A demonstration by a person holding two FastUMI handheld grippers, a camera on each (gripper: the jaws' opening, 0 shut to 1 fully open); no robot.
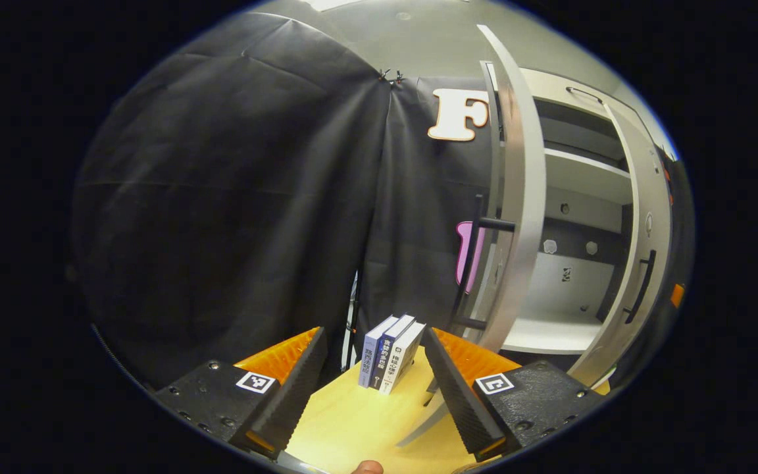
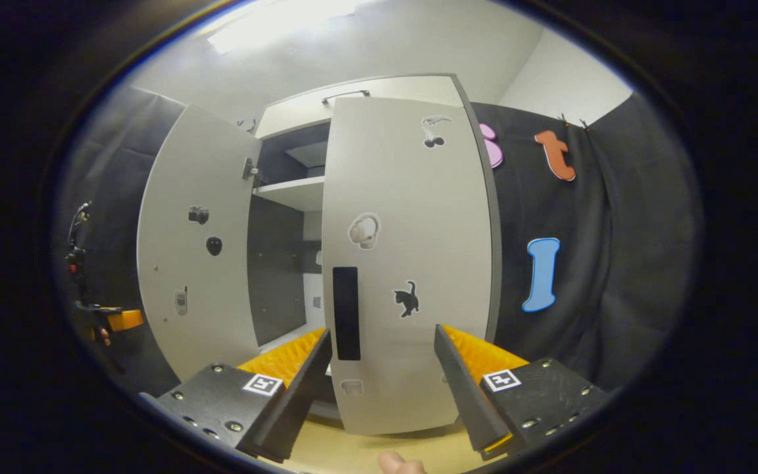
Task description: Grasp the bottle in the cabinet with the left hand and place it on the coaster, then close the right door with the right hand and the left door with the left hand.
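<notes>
The white cabinet (image 2: 366, 89) stands ahead in the right gripper view. Its right door (image 2: 418, 230) is swung most of the way across the opening, its black handle (image 2: 346, 313) just past my right gripper (image 2: 382, 332), which is open and holds nothing. The left door (image 2: 195, 243) stands wide open. In the left gripper view that left door (image 1: 520, 197) shows edge-on, the right door (image 1: 642, 217) beyond it, and a bare white shelf (image 1: 543, 332) between them. My left gripper (image 1: 372, 332) is open over the yellow table (image 1: 353, 421), empty.
Three books (image 1: 389, 352) stand upright on the table just beyond the left gripper's fingertips. Black cloth hangs to the left of the cabinet and behind it. The other gripper (image 2: 116, 320) shows small at the far left of the right gripper view.
</notes>
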